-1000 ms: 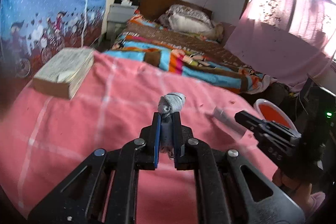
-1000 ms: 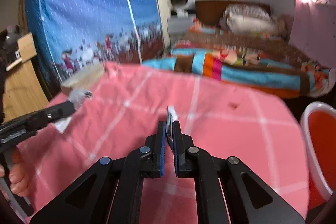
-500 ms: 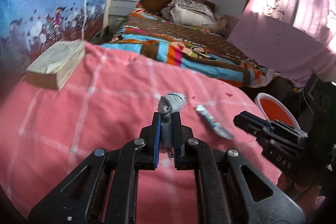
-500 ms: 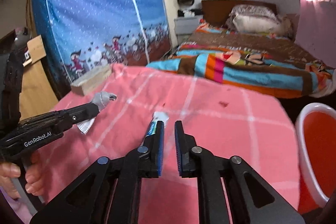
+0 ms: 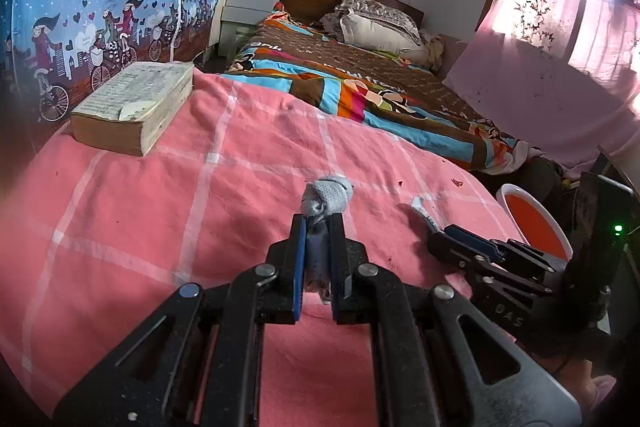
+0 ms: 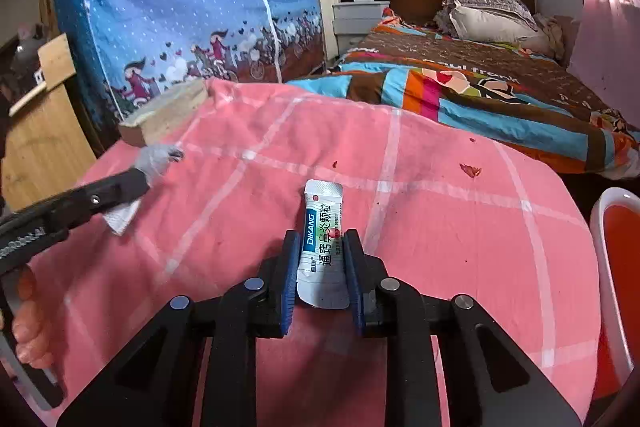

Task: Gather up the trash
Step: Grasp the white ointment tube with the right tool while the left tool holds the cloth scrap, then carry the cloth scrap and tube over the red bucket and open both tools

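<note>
At the far left corner of the tabletop [image 5: 248, 163], which is covered by a pink checked cloth, a thick worn book [image 5: 136, 107] lies flat, with a blue fabric wardrobe [image 6: 180, 7] printed with cyclists standing behind it. Nearer the left edge, the left claw [image 5: 318, 223] is closed tight on a wad of grey tissue [image 5: 326, 197]; the wad bulges out past the fingertips and a white scrap of it hangs below the claw in the right wrist view. A hand [image 6: 28, 323] grips this tool's handle at the left border of that view. Toward the middle of the tabletop, a white sachet [image 6: 324, 247] with blue, green and black print lies flat on the cloth, lengthwise between the fingers of the right claw [image 6: 322, 243]. That claw's jaws have just been opening; they now stand narrowly apart on either side of the sachet, which rests on the cloth and is not lifted; whether the pads still touch its edges cannot be told. A few small red scraps [image 6: 470, 169] lie on the cloth toward the far right edge. Off the right edge of the tabletop stands a red bin [image 6: 618, 267] with a white rim. Beyond the far edge a bed [image 5: 380, 79] with a striped multicoloured cover and pillows runs back to the wall.
</note>
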{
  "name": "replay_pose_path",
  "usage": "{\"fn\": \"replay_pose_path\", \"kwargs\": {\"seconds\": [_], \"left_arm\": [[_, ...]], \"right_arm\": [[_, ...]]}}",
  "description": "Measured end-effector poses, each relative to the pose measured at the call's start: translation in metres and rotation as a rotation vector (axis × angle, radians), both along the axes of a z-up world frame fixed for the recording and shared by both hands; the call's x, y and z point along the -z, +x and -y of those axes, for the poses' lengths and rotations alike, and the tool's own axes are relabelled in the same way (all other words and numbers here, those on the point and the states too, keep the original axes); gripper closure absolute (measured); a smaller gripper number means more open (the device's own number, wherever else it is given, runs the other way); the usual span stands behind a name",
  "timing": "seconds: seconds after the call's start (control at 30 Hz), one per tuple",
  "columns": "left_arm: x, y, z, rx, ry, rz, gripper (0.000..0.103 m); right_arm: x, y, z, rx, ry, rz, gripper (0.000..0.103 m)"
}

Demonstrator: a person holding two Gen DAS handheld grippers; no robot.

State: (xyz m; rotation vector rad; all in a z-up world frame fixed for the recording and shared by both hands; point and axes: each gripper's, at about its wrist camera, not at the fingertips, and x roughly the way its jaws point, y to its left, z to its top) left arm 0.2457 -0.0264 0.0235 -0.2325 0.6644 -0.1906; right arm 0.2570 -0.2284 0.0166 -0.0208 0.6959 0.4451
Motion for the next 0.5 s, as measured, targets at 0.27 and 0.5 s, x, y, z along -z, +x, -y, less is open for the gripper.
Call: {"fn": "replay_pose_path", "kwargs": {"seconds": [0.27,0.5], "left_arm": [[-0.025,-0.006,0.034,0.067,-0.003,0.125,0.086],[-0.066,-0.019,0.091,0.175,-0.010,0.337,0.086]], "right_arm": [[-0.045,-0.042,0.032,0.054,0.048,0.283,0.083],[-0.091,-0.081,0.089,0.188,0.089,0.563,0.083]]}}
